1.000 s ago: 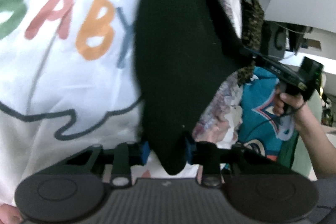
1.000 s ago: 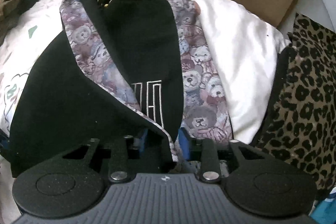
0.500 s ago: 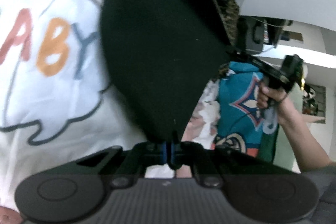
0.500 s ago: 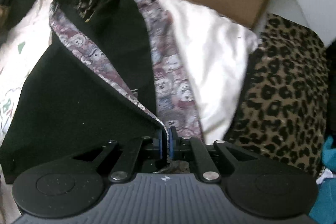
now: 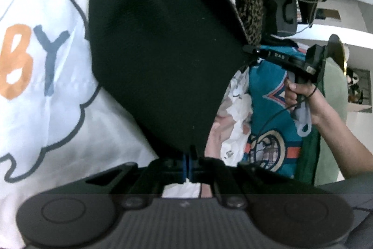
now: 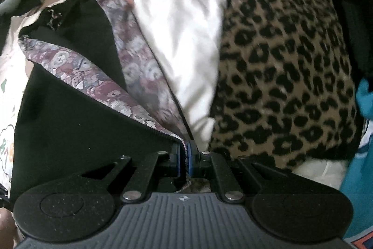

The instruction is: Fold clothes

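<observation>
Both tools clamped on the black garment [image 5: 163,43]: left tool [image 5: 188,166] on one corner, right tool [image 6: 184,155] on the other; cloth hangs stretched between them above the white printed sheet [image 5: 46,90]. Keep the edge taut and corners level. Readable on the sheet: "BY".

The black garment [image 5: 158,43] covers most of the white printed fabric [image 5: 46,62], and the left edge cuts its lettering, so only three letters show. The leopard cloth [image 6: 286,67] is blurred in the right wrist view. The right claw [image 5: 250,49] tips are too small to show their grip. The garment's top runs out of frame.
</observation>
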Motion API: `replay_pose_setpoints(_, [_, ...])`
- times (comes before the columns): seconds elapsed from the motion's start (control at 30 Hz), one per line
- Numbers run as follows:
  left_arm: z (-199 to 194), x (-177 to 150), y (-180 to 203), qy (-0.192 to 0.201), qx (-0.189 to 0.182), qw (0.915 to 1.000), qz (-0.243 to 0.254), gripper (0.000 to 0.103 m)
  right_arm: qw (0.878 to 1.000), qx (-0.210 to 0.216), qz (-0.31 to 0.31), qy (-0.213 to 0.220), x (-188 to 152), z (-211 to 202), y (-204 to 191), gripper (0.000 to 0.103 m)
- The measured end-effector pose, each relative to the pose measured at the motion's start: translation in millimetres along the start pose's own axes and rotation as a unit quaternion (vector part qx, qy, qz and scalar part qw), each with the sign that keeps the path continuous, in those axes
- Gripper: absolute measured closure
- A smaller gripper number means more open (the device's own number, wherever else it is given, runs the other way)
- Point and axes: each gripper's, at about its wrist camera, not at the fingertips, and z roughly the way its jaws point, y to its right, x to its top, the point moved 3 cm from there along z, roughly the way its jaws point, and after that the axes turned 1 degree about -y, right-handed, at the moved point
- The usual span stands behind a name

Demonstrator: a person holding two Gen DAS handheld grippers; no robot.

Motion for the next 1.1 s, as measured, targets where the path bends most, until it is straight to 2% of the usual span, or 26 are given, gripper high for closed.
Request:
replay_pose_setpoints(0.23, [9.6, 0.7, -4.6, -0.015, 0.014, 0.9998, 0.004, 0.101, 1.0, 0.004, 0.019, -0.024, -19.8, 20.6, 20.1, 0.099])
replay_pose_setpoints(0.33, [13.2, 5.2, -5.6, -0.009, 0.024, 0.9997, -0.001, 0.089, 0.999, 0.002, 0.02, -0.039, -23.5, 27.2, 21.3, 0.096])
replay_pose_setpoints(0.4, [15.2, 8.5, -6.1, -0.006, 0.019, 0.9998, -0.004, 0.088, 0.999, -0.008, 0.009, -0.036, -24.5, 27.5, 17.6, 0.087])
replay_pose_setpoints(0.43, [16.6, 9.9, -6.8, -0.007, 0.017, 0.9998, -0.007, 0.088, 0.999, -0.01, 0.003, -0.033, -24.8, 27.3, 15.5, 0.087])
replay_pose_setpoints(0.53, [22.5, 11.2, -9.2, -0.015, 0.017, 0.9997, -0.011, 0.089, 1.0, -0.002, -0.02, -0.024, -24.4, 25.5, 9.7, 0.086])
replay_pose_setpoints(0.57, [24.8, 10.9, -8.5, -0.02, 0.019, 0.9996, -0.008, 0.097, 0.999, -0.001, -0.025, -0.023, -24.5, 25.2, 9.1, 0.088])
replay_pose_setpoints(0.6, [26.3, 10.4, -7.6, -0.026, 0.021, 0.9995, -0.003, 0.101, 0.999, -0.002, -0.025, -0.024, -25.1, 25.3, 10.0, 0.095])
replay_pose_setpoints(0.83, [21.3, 6.8, 1.3, -0.046, 0.025, 0.9981, 0.033, 0.102, 0.999, -0.008, -0.021, -0.033, -29.3, 25.5, 16.2, 0.098])
replay_pose_setpoints(0.97, [19.8, 4.8, 1.2, -0.054, 0.022, 0.9976, 0.038, 0.102, 0.999, -0.012, -0.02, -0.038, -31.6, 25.6, 19.7, 0.098])
replay_pose_setpoints(1.1, [26.6, 3.9, 1.7, -0.06, 0.038, 0.9964, 0.046, 0.102, 0.999, -0.015, -0.02, -0.043, -33.5, 26.7, 22.2, 0.098])
